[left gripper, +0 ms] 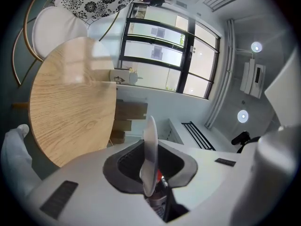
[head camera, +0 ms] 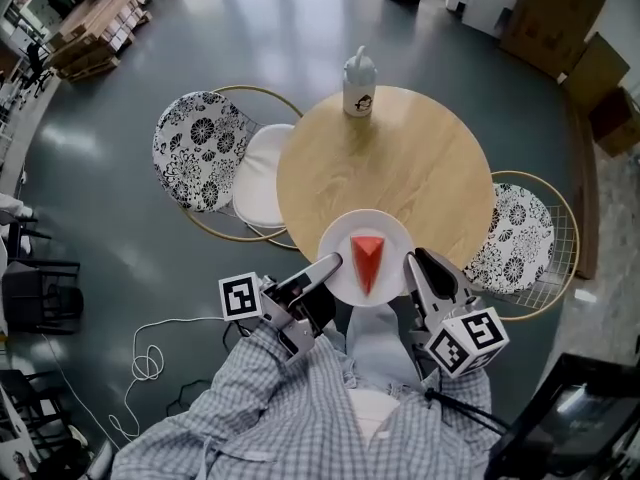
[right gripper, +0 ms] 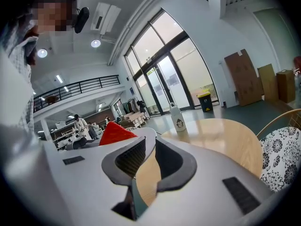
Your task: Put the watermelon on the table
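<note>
watermelon point(head camera: 367, 260) wedge lies on the white plate point(head camera: 338, 230), at the near edge of the round table point(head camera: 410, 163), right in front of your body. its long axis runs near-far: the pointed tip faces you, the broad end faces the table centre.

your left gripper point(head camera: 322, 268) is clamped on the plate's left rim; in the left gripper view the rim sits edge-on, pinched between the two dark pads. your right gripper point(head camera: 413, 266) sits just beside the plate's right rim, jaws a narrow gap apart. the right gripper view shows only tabletop wood through that gap, no rim, with the plate and the red wedge just off to the left of the jaws. so the left side carries the plate and the right holds nothing.

the plate overlaps the table edge in the head view, but i cannot tell if its base touches the wood or hangs just above it.

what matters here: free tabletop lies straight ahead of the plate, away from you, between it and the white bottle point(head camera: 359, 81) at the far edge. judging from this, the move is forward and down, plate level so the wedge doesn't slide off.
</note>
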